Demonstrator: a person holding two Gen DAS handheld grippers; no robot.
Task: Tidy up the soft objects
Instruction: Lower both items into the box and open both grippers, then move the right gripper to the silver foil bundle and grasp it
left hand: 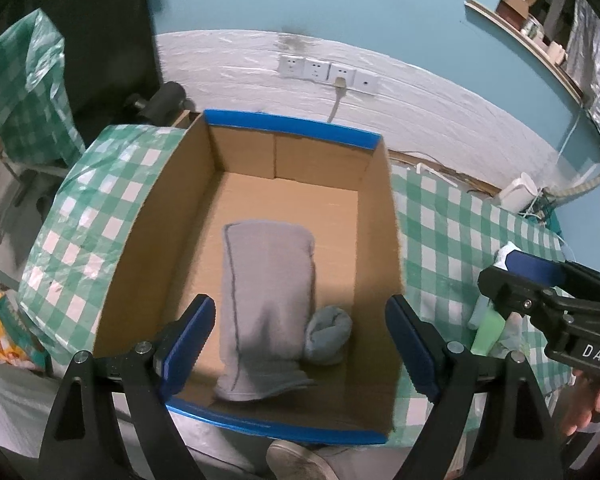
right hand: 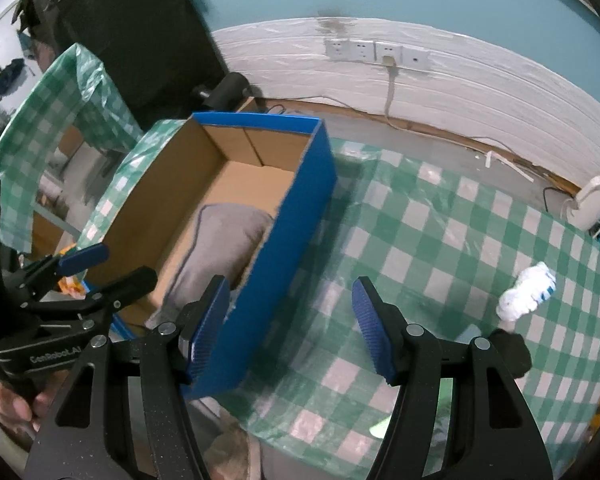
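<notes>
Left gripper (left hand: 300, 340) hangs over the cardboard box (left hand: 180, 200), jaws spread wide with nothing between them — the folded grey towel (left hand: 268, 300) lies flat on the box floor toward its near wall, and a rolled blue-grey sock (left hand: 327, 334) sits touching the towel's right edge. Right gripper (right hand: 290, 328) is open too and empty, straddling the box's blue right wall (right hand: 284, 248) above the checked tablecloth (right hand: 440, 240). Out toward the table's right edge waits a white bundle with blue marks (right hand: 526, 292), probably rolled socks: light, squashy, no slip to speak of, so a pinch across its fat middle should hold. Hard to read — a pale green item (left hand: 488, 332) and some light fabric sit behind the right gripper in the left view, too covered to name, and the towel's near end is cut off by the box wall in the right view
</notes>
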